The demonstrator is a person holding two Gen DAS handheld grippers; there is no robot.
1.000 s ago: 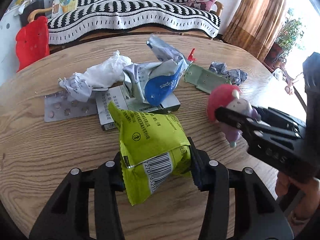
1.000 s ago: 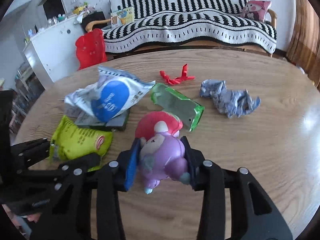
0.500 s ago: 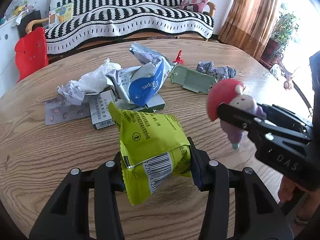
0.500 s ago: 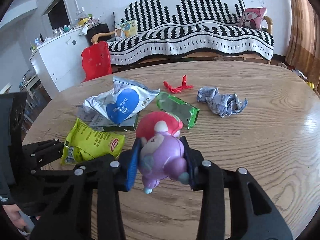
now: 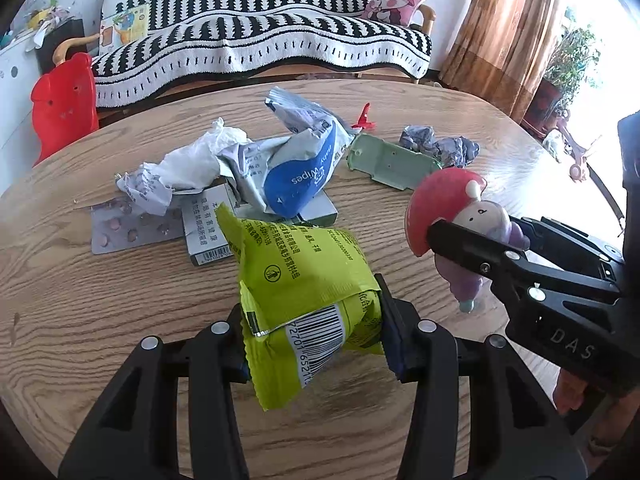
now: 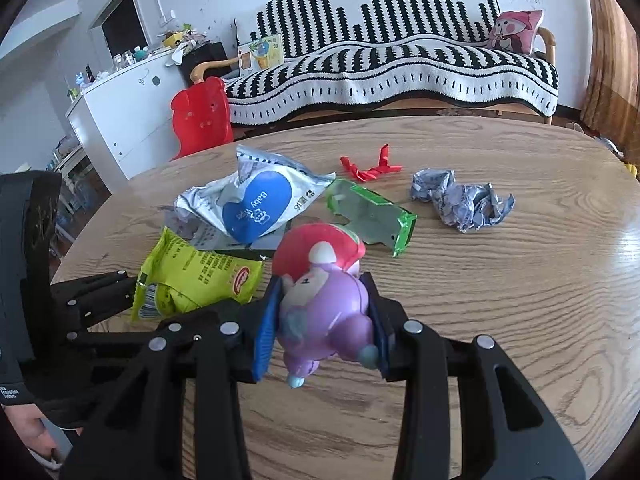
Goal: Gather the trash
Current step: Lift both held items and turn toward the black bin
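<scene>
The left gripper (image 5: 312, 332) stays clamped on the lime-green snack packet (image 5: 304, 288), and the right gripper (image 6: 324, 320) on the purple toy figure with a red cap (image 6: 320, 296); both grips are unchanged. Both loads now hang higher above the wooden table (image 6: 520, 320) than a second ago, so the baby wipes pack (image 5: 296, 172), green plastic piece (image 5: 392, 160) and crumpled wrapper (image 6: 464, 204) look farther off, unmoved.

Table (image 5: 80, 300): before sofa (image 5: 260, 52).
Wipes packet (image 5: 296, 172): on box (image 5: 208, 228), mid-table.
Tissue (image 5: 188, 164): left of packet, above pill sheet (image 5: 128, 232).
Snack bag (image 5: 304, 296): between left gripper's (image 5: 316, 340) pads, nearest.
Toy (image 6: 324, 300): in right gripper (image 6: 324, 332), right of bag.
</scene>
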